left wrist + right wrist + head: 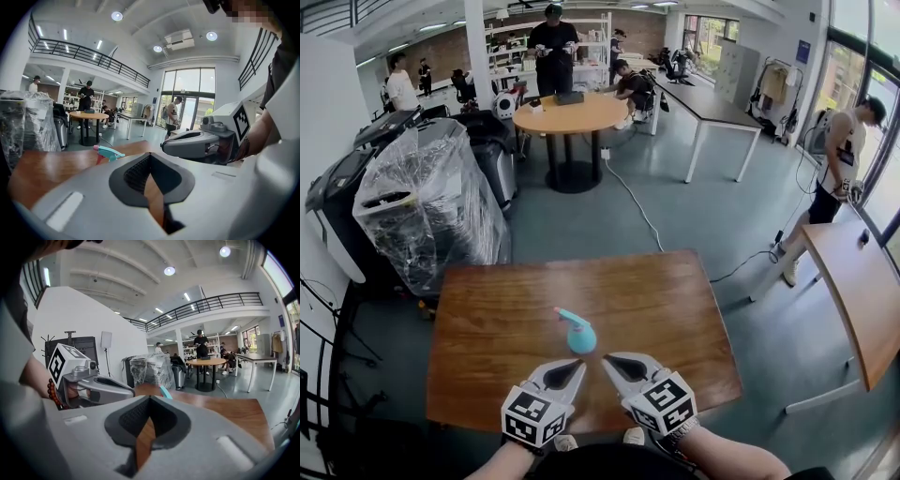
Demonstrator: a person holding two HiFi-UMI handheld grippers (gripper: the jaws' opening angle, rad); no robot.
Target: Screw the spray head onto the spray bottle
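Note:
A spray bottle with a teal spray head stands near the front middle of the wooden table. In the left gripper view its teal head with a pink trigger shows just over the jaws; in the right gripper view only a teal edge of the spray head peeks out. My left gripper is shut and holds nothing, just in front of the bottle on its left. My right gripper is likewise shut and holds nothing, on the bottle's right. The two tips are close together. The bottle's lower part is hidden.
A plastic-wrapped machine stands off the table's far left corner. A second wooden table is at the right. Farther off, a round table has people around it, and a cable runs over the floor.

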